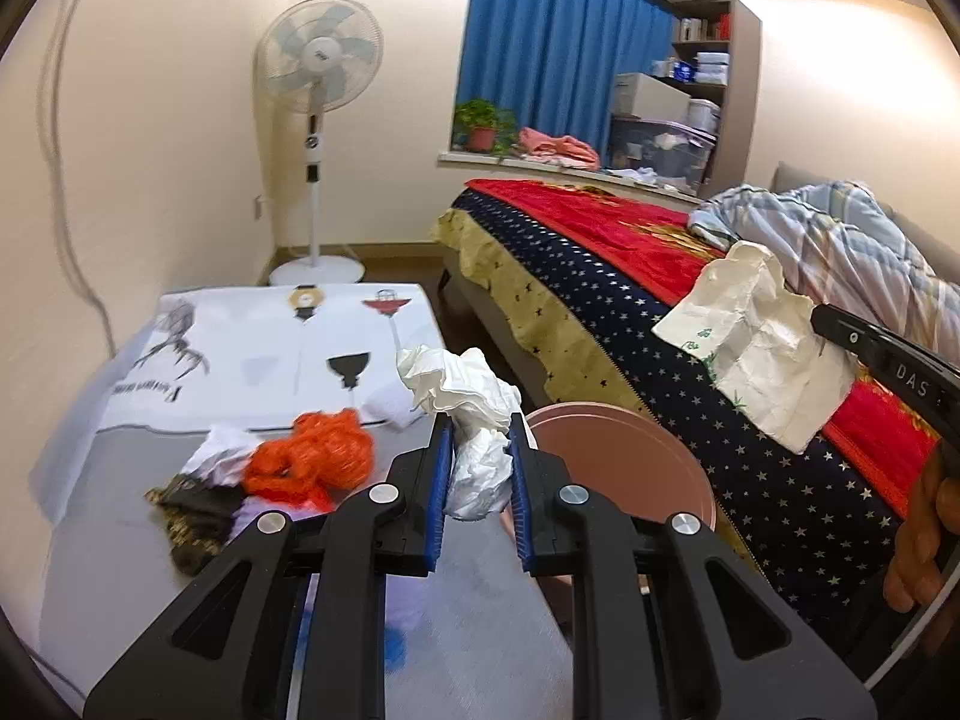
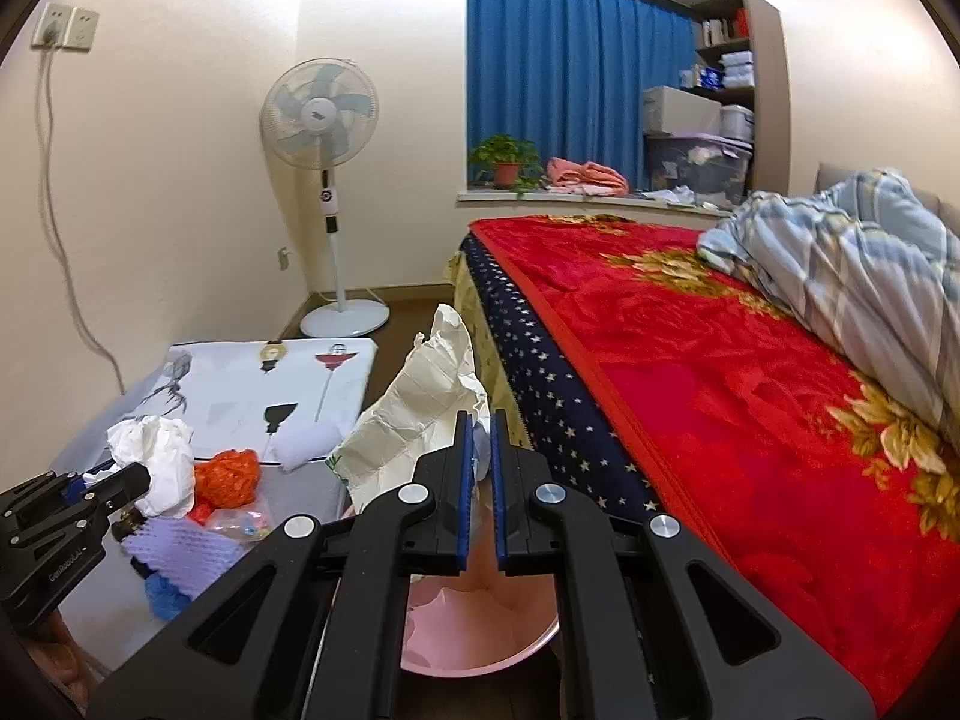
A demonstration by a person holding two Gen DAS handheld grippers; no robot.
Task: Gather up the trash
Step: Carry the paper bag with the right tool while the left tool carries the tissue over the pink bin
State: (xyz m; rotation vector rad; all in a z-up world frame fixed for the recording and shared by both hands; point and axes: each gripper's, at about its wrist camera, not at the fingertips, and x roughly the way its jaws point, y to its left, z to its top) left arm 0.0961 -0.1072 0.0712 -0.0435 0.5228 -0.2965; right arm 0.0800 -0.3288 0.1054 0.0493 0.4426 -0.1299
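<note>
My left gripper [image 1: 480, 456] is shut on a crumpled white tissue [image 1: 462, 396], held above the table beside the pink bin [image 1: 624, 462]. It also shows in the right wrist view [image 2: 120, 480] with the tissue [image 2: 159, 456]. My right gripper [image 2: 478, 450] is shut on a creased white paper bag [image 2: 414, 420], held over the pink bin [image 2: 480, 630]; the bag also shows in the left wrist view [image 1: 756, 348]. On the grey table [image 1: 120, 540] lie an orange net [image 1: 312, 456], white paper [image 1: 219, 456] and a dark patterned wrapper [image 1: 192, 516].
A purple foam sheet [image 2: 180, 552] and blue scrap [image 2: 162, 597] lie on the table. A bed with a red blanket [image 2: 750, 390] runs along the right. A standing fan [image 2: 324, 120] is at the back wall. A white printed box [image 1: 282, 348] sits behind the table.
</note>
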